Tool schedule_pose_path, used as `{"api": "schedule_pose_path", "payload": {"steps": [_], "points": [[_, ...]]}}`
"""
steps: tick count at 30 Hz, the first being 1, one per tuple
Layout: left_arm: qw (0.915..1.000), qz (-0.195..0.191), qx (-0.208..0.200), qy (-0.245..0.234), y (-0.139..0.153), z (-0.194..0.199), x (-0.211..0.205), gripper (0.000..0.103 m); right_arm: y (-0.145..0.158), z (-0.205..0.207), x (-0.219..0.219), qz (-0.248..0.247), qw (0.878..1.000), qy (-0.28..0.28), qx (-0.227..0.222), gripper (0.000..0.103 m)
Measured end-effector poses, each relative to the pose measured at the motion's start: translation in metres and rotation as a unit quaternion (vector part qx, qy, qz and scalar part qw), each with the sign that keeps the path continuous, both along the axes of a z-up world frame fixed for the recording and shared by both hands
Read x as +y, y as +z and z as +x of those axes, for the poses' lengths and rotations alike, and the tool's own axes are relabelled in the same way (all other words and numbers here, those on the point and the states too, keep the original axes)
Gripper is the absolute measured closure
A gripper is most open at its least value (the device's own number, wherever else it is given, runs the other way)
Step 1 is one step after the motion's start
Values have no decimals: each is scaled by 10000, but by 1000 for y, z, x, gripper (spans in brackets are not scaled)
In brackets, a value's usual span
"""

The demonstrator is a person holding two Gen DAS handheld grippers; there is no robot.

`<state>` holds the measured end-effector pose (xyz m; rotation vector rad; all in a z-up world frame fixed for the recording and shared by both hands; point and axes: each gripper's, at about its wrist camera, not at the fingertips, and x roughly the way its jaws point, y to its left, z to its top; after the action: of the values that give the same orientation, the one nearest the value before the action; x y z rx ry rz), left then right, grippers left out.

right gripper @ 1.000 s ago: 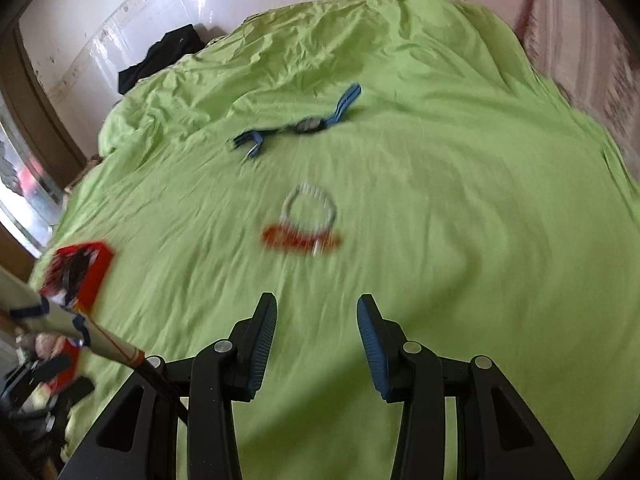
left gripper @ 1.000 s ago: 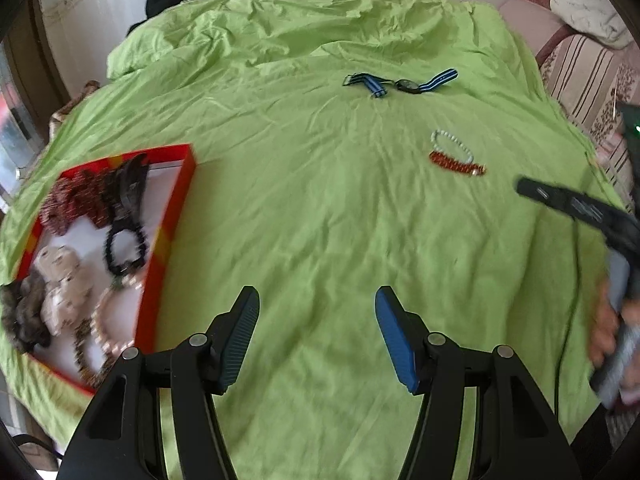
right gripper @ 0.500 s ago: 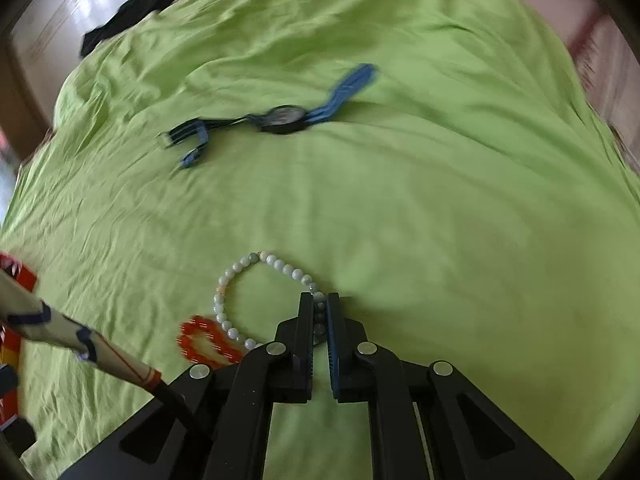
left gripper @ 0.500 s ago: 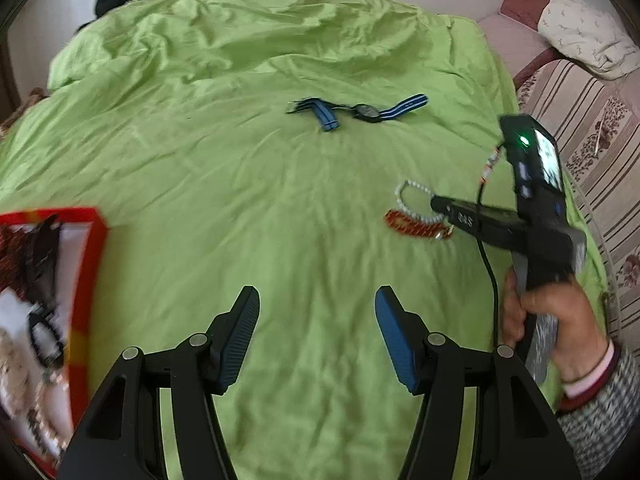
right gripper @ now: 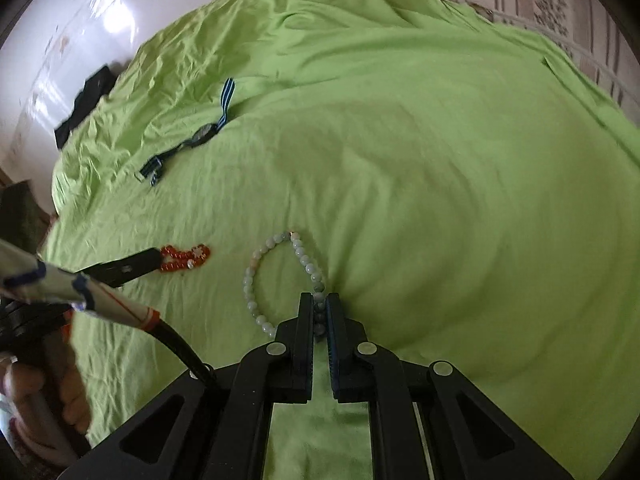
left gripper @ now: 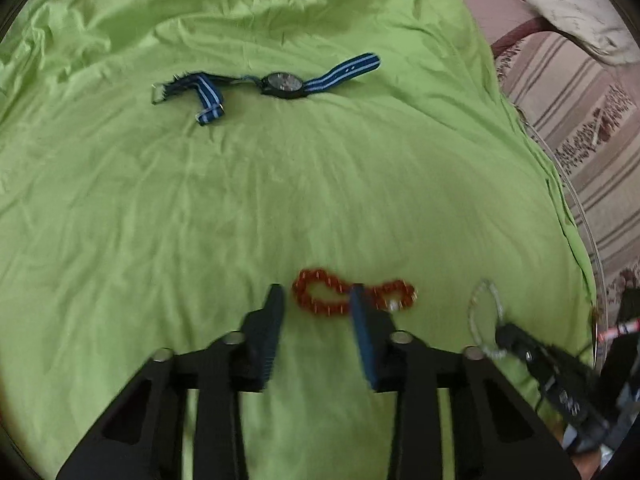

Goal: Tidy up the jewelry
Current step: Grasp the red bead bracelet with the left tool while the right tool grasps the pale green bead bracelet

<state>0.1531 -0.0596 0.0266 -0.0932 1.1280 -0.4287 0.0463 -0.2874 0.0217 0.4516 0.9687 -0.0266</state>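
A red bead bracelet point(left gripper: 352, 294) lies on the green bedsheet point(left gripper: 280, 184). My left gripper point(left gripper: 316, 300) is open and straddles the bracelet's left part, its right finger over the bracelet's middle. It also shows in the right wrist view point(right gripper: 186, 258). My right gripper point(right gripper: 319, 308) is shut on a pale bead bracelet point(right gripper: 256, 280) and pinches its near right side. That bracelet also shows in the left wrist view point(left gripper: 486, 320). A watch with a blue striped strap point(left gripper: 280, 82) lies further back, also in the right wrist view point(right gripper: 200, 134).
A striped sofa point(left gripper: 580, 120) with a cushion point(left gripper: 580, 8) stands right of the bed. Dark clothing point(right gripper: 86, 104) lies at the far edge of the bed by the wall. The sheet is wrinkled toward the back.
My left gripper has swung right and forward to the red bracelet; the red tray has left its view. My right gripper stays shut on the pale bracelet and has pulled it away from the red one.
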Motion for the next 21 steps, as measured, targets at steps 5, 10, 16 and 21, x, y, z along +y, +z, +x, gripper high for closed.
{"api": "schedule_pose_path", "payload": {"steps": [5,10,16,21], "points": [[10000,-45,63,8,-8,1,-5,96,-3,6,7,-28,9999,96,-87,96],[9999,12,15,-100,8,-30,13,96,-2,4,5,77,9998,123,-98,96],[9997,220,-32,-63,12,-75,46,95,-2,2,6,152,9997,176,-53,96],[9999,34,-68,117,9,-73,60,95,-3,2,7,125,9997,178,-70,96]]}}
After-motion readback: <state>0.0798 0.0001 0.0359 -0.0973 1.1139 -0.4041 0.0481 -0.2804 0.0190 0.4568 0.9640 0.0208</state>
